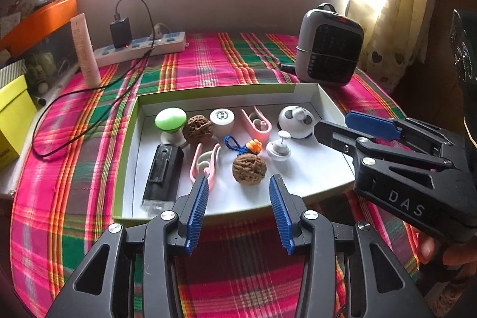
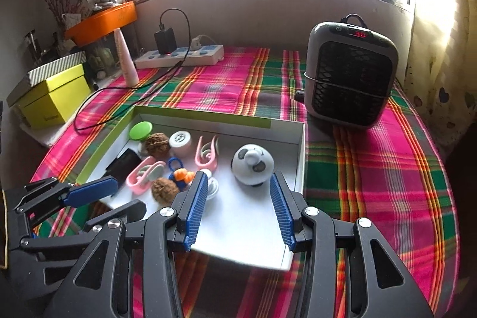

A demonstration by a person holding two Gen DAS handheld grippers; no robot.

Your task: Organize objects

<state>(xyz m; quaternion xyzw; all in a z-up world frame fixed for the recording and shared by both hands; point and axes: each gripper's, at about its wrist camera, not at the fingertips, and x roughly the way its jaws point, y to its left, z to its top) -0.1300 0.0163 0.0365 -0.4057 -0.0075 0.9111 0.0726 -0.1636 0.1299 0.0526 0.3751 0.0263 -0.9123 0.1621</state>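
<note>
A shallow white box with a green rim (image 1: 128, 145) lies on the plaid cloth and holds several small items. Among them are a green-capped mushroom toy (image 1: 170, 121), two walnuts (image 1: 197, 128) (image 1: 249, 169), two pink clips (image 1: 258, 121) (image 1: 205, 161), a panda ball (image 1: 296, 121), a white knob (image 1: 278, 149) and a black device (image 1: 162, 172). My left gripper (image 1: 240, 179) hovers open over the box's near edge, the near walnut just beyond its tips. My right gripper (image 2: 238, 176) is open too, the panda ball (image 2: 253, 164) just ahead of it. Neither holds anything.
A grey heater (image 2: 351, 73) stands behind the box at the right. A power strip (image 2: 182, 55) with a black charger and its trailing cable lies at the back left, beside a pink tube (image 2: 126, 61). A yellow box (image 2: 53, 100) sits off the table's left edge.
</note>
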